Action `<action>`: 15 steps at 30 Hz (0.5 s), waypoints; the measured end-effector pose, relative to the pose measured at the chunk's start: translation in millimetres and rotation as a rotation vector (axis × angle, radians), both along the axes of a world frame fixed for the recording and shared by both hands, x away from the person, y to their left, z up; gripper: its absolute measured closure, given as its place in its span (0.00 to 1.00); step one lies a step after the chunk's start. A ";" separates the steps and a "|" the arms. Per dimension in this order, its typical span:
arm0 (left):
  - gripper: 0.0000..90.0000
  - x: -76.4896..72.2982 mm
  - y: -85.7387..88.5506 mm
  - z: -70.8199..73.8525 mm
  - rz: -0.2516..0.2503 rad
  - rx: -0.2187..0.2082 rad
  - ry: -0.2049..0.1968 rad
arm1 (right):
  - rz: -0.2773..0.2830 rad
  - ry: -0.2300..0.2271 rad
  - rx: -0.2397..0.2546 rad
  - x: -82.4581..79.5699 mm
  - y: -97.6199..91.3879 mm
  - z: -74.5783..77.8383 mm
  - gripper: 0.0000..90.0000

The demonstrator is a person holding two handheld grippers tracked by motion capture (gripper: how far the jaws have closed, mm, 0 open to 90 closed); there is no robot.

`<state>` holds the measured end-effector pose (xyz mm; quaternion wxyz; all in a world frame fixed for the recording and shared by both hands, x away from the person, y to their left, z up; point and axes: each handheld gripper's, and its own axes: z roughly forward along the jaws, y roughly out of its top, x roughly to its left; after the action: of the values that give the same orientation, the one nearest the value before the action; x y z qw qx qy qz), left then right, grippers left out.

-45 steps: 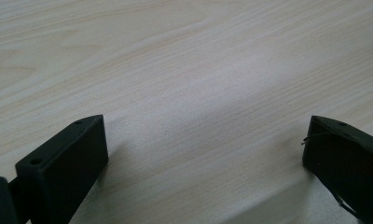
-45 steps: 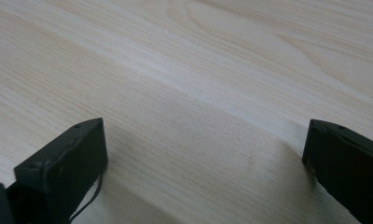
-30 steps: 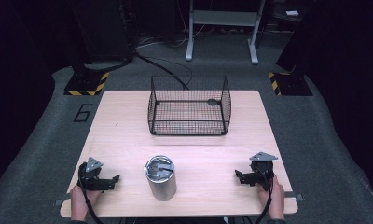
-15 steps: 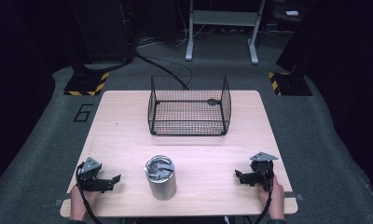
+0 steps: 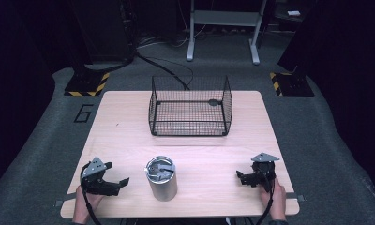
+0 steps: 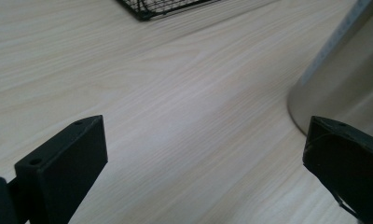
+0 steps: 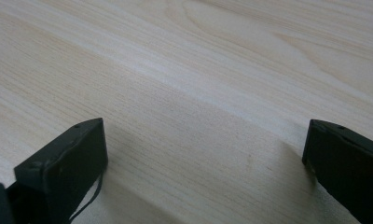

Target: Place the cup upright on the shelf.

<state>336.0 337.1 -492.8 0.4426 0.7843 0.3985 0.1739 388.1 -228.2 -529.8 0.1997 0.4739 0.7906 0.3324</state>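
Note:
A steel tumbler (image 5: 161, 178) with a lid stands upright near the table's front edge, between the two grippers. My left gripper (image 5: 116, 173) rests on the table to its left, open, jaws pointing toward the tumbler. In the left gripper view the tumbler (image 6: 343, 79) stands just beyond the right jaw, and nothing lies between the jaws of the left gripper (image 6: 202, 128). My right gripper (image 5: 239, 178) rests at the front right, open, jaws pointing left. Bare wood lies between the jaws of the right gripper (image 7: 203, 128). A black wire basket (image 5: 190, 107) sits at the back middle.
The light wooden table (image 5: 129, 136) has open wood between basket and tumbler. A corner of the basket (image 6: 161, 4) shows at the top of the left gripper view. Dark floor, cables and stand legs (image 5: 222, 28) lie beyond the table.

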 end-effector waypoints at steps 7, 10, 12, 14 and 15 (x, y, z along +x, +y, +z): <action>0.00 -4.1 -16.7 13.6 -0.092 -0.027 -0.036 | 0.000 0.002 -0.001 -0.2 -0.3 0.1 0.00; 0.00 -4.7 -20.3 15.2 -0.117 -0.029 -0.035 | -0.002 0.003 0.001 -0.4 0.0 0.1 0.00; 0.00 -7.2 -26.6 17.1 -0.146 -0.052 -0.045 | -0.002 0.004 0.001 -0.4 0.0 0.1 0.00; 0.00 -8.5 -28.0 19.1 -0.167 -0.051 -0.044 | 0.001 0.001 -0.001 -0.1 -0.3 0.1 0.00; 0.00 -9.8 -30.4 20.5 -0.186 -0.050 -0.046 | 0.001 0.001 -0.001 -0.1 -0.3 0.1 0.00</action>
<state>326.2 306.7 -472.3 0.4853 0.8024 0.3178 0.1399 387.9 -228.5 -529.7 0.1992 0.4737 0.7911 0.3318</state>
